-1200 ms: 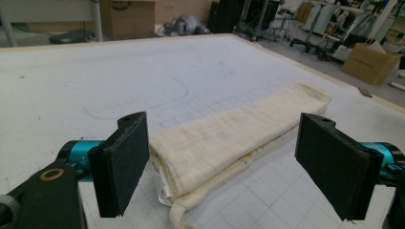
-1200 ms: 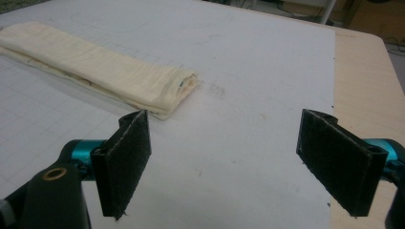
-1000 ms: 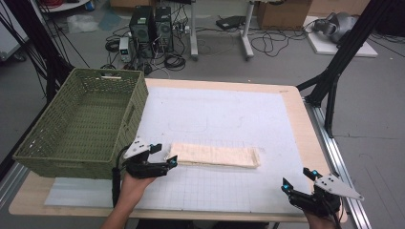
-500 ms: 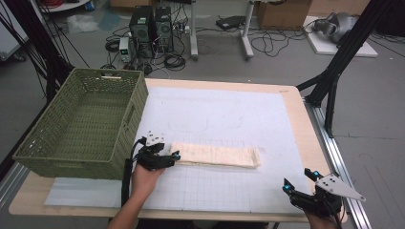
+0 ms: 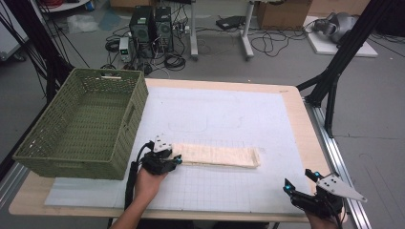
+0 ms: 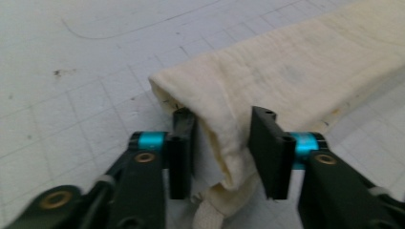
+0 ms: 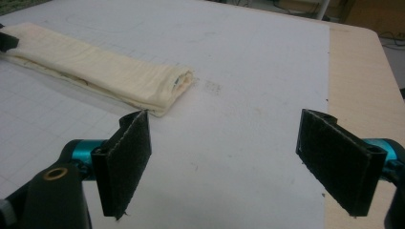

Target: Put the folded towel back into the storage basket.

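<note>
A long cream folded cloth [image 5: 217,155] lies across the white gridded mat [image 5: 224,114]. My left gripper [image 5: 173,159] is at the cloth's left end. In the left gripper view its jaws stand narrowed on either side of the cloth's bunched end [image 6: 224,143]; the right jaw touches the fabric and a thin gap shows at the left jaw. My right gripper [image 5: 301,183] rests at the table's front right corner, wide open with nothing between its pads [image 7: 125,157]. The cloth's right end [image 7: 167,88] lies well ahead of it to the left.
A green woven basket [image 5: 43,157] with nothing inside stands on the table's left side, just left of my left hand. The bare wooden table edge [image 5: 310,143] runs along the right. Black frame legs, computers and cables are on the floor behind the table.
My left gripper has slid right, from beside the basket up to the cloth's left end, and its jaws now straddle that end. The right gripper has barely shifted.
</note>
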`<control>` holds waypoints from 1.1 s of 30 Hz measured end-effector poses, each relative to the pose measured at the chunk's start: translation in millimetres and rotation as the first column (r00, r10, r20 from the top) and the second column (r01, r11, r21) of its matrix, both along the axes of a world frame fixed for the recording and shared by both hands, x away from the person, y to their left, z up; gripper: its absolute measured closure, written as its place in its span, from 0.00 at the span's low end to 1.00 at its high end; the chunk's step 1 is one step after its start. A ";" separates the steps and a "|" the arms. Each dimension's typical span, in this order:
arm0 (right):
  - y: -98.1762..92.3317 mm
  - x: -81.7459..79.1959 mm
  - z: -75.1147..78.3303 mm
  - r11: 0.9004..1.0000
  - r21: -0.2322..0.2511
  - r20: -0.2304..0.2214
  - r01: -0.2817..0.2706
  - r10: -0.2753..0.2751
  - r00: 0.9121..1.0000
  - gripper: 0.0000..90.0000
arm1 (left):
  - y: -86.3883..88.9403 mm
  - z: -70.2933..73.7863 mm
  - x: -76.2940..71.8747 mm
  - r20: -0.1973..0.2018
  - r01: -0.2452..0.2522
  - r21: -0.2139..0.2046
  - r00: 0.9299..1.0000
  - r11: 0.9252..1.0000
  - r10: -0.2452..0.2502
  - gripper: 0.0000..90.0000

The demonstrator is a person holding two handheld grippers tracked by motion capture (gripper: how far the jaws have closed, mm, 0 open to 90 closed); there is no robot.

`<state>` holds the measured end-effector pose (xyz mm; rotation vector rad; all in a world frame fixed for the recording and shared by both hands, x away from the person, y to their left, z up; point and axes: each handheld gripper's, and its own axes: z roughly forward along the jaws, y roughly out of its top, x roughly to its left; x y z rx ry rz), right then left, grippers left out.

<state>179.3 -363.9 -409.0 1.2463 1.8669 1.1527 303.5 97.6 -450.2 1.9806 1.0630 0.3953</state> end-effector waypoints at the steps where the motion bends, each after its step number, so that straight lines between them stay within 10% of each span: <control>1: 0.0 -0.1 0.4 1.000 0.007 0.000 0.003 -0.003 1.000 0.20 | -0.2 -0.3 0.3 -0.008 0.002 -0.013 1.000 1.000 -0.002 0.79; 18: 15.6 14.2 2.1 0.999 0.009 0.000 -0.038 0.038 0.999 0.20 | 0.3 -1.2 0.7 -0.015 0.013 -0.034 1.000 0.999 -0.013 0.91; 33: 64.5 84.4 -28.5 0.993 0.069 -0.158 -0.100 0.110 0.981 0.47 | 2.3 -2.5 1.2 -0.028 0.001 -0.062 1.000 0.998 -0.003 0.90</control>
